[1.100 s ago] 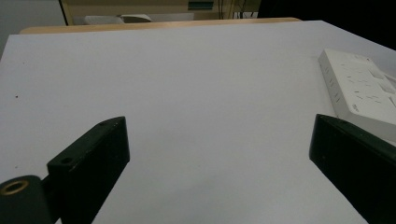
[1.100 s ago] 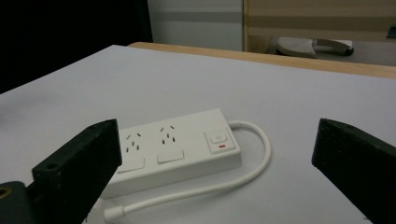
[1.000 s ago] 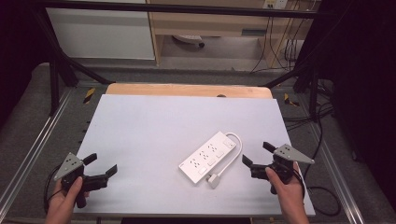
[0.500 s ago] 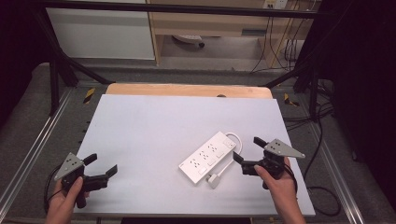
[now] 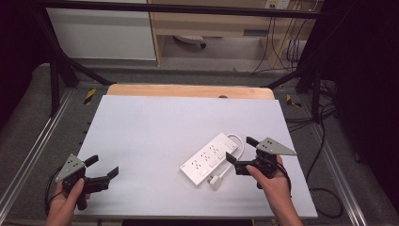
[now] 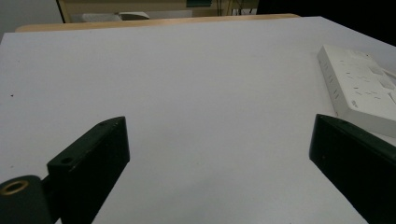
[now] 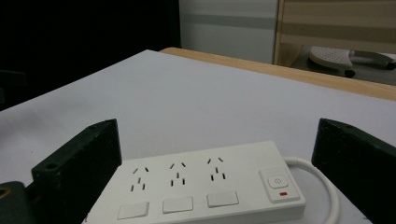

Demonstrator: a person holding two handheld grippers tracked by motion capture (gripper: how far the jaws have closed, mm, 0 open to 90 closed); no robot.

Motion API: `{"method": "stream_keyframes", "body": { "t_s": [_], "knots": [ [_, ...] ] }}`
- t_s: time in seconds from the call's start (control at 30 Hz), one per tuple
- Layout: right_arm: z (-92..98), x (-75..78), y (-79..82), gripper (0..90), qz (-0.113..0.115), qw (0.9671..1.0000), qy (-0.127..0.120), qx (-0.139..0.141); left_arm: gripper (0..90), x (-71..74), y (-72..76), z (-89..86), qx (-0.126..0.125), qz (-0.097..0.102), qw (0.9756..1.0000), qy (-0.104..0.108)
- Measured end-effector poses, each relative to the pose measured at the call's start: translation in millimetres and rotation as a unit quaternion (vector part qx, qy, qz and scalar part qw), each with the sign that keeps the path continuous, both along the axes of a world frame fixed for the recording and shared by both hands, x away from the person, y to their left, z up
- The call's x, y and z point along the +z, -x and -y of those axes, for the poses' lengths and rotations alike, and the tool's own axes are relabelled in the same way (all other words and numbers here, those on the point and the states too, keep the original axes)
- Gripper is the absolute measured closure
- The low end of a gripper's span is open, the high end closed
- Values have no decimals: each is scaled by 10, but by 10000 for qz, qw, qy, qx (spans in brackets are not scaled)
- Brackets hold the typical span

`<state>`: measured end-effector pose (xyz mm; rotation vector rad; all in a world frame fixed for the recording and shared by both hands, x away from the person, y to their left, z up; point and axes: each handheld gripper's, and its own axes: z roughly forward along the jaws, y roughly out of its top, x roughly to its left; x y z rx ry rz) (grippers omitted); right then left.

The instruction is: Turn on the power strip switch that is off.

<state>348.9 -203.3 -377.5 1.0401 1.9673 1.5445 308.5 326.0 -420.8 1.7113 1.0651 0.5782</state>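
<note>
A white power strip (image 5: pixel 210 158) lies diagonally on the white table (image 5: pixel 160 127), its white cable (image 5: pixel 239 141) looped at the far end and its plug (image 5: pixel 215 181) lying by its near side. My right gripper (image 5: pixel 241 149) is open, its jaws just right of the strip and pointed at it. In the right gripper view the strip (image 7: pixel 201 189) sits close ahead between the wide jaws, showing its sockets, three switches and a power button (image 7: pixel 277 181). My left gripper (image 5: pixel 102 166) rests open at the near left of the table, holding nothing. The strip's end (image 6: pixel 363 88) shows at the right of the left gripper view.
A wooden board edge (image 5: pixel 188 91) runs along the table's far side. Metal rails (image 5: pixel 28 155) flank the table, with dark cables (image 5: pixel 324 141) on the floor at the right. A white cabinet (image 5: pixel 101 33) and wooden shelving (image 5: pixel 221 23) stand beyond.
My right gripper has moved left toward the power strip and now sits beside its right end. The left gripper has stayed in place.
</note>
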Motion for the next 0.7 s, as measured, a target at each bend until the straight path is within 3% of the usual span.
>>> {"method": "stream_keyframes", "body": {
  "t_s": [0.7],
  "knots": [
    [-212, -46, -61, 29, -56, 9996, 69, 254, 52, -4, -2, 8, -23, -6, 10000, -14]
  ]
}}
